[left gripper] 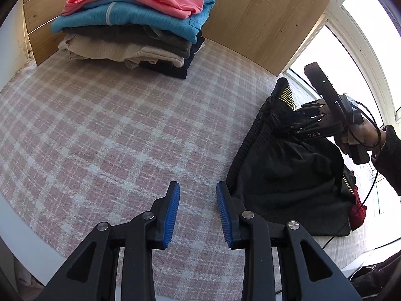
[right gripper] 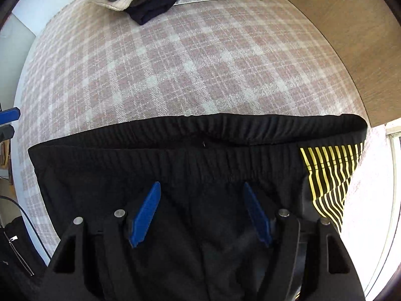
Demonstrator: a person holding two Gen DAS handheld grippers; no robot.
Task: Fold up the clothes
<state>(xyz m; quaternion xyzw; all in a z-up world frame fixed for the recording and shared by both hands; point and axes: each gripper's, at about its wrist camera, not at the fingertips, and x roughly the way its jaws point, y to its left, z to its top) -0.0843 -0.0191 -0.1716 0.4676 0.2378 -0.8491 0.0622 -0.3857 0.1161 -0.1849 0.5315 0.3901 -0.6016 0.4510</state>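
Setting: a bed or table covered by a pink-and-white plaid cloth [left gripper: 112, 125], backed by a wooden panel [left gripper: 263, 20], with bright windows on the right side.

Task garment: black trousers [right gripper: 200, 225] with a ribbed elastic waistband [right gripper: 200, 130] and a yellow-striped side panel [right gripper: 330, 175] lie bunched at the right edge of the plaid cloth, waistband toward the cloth's middle; in the left wrist view the same garment [left gripper: 288, 175] sits heaped near the right edge, a red item [left gripper: 357, 213] just beside it.

Left gripper: the left gripper [left gripper: 198, 213] hangs over bare plaid near the front edge, its blue pads [left gripper: 171, 215] parted by a narrow gap with nothing between them, just left of the black garment.

Right gripper: the right gripper [right gripper: 201, 213] points down onto the trousers just below the waistband, its blue pads [right gripper: 145, 213] spread apart over black fabric; whether the pads touch the fabric cannot be told. Seen from the left wrist camera, the right gripper [left gripper: 295, 123] is held by a hand [left gripper: 361, 135] in a dark sleeve above the garment.

Finished pile: a stack of folded clothes [left gripper: 135, 25], pink on top, then blue, grey, beige and black, rests at the far left corner against the wooden panel, well apart from the trousers.
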